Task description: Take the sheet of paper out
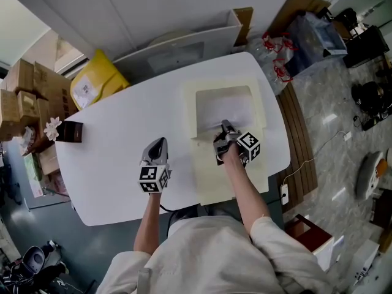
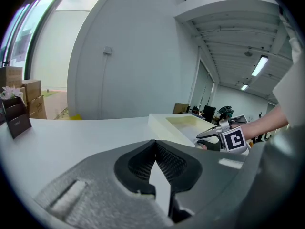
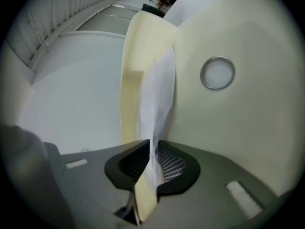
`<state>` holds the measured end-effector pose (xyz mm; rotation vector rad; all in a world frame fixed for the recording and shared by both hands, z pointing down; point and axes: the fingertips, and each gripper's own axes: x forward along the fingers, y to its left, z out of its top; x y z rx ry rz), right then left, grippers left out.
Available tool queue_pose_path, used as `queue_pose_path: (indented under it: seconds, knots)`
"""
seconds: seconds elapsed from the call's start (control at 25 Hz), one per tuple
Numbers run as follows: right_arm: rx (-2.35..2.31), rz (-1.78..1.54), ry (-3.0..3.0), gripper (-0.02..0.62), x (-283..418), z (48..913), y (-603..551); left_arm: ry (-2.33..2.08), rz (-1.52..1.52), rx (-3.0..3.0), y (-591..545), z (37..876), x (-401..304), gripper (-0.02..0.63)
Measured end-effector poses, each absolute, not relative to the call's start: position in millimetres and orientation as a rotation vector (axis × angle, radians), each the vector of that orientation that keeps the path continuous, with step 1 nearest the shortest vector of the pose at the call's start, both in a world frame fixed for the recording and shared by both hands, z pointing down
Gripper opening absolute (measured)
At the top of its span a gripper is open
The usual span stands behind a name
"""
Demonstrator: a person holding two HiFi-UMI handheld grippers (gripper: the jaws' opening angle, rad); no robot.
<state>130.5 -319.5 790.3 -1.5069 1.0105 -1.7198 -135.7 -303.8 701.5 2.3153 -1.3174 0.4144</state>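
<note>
Over white table (image 1: 116, 146), looking steeply down at cream folder (image 1: 211, 176) lying flat on the right half, opened out toward the person and leaving its pocket mouth facing both grippers. Showing sheet (image 1: 223, 109) as a white panel inside that pocket, most of it lying flat there.

Reaching in with right gripper (image 1: 226, 127) at the pocket's near edge, tilting downward, jaws nearly together and pinching the sheet's near edge. Apparently also catching a thin cream strip of folder edge, seen close up from that gripper's own camera. Gripping low at the edge, likely for sliding the paper out toward the person rather than lifting it. Risking dragging the folder along, with that strip truly caught.

Holding left gripper (image 1: 157, 143) over bare table just left of the folder, jaws closed together on nothing, touching neither folder nor sheet. Probably standing ready for pinning the folder down during the pull.

Showing round snap (image 3: 217, 73) on the folder's inner face, beside the sheet.

Judging the task barely begun: sheet gripped, not yet out.
</note>
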Motion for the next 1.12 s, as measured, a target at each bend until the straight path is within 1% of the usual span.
queue_pose_path:
  seconds: [0.12, 0.52, 1.12]
  knots:
    - [-1.525, -1.728, 1.004, 0.009, 131, 793, -321, -1.324, 0.413, 2.310, -304, 701, -139, 0.006]
    - [-1.491, -1.710, 1.012, 0.006, 131, 788, -311, -1.327, 0.403, 2.318, -301, 696, -139, 0.006]
    - [-1.513, -1.663, 1.111, 0.005, 141, 774, -233, -1.265, 0.386, 2.388, -290, 680, -114, 0.006]
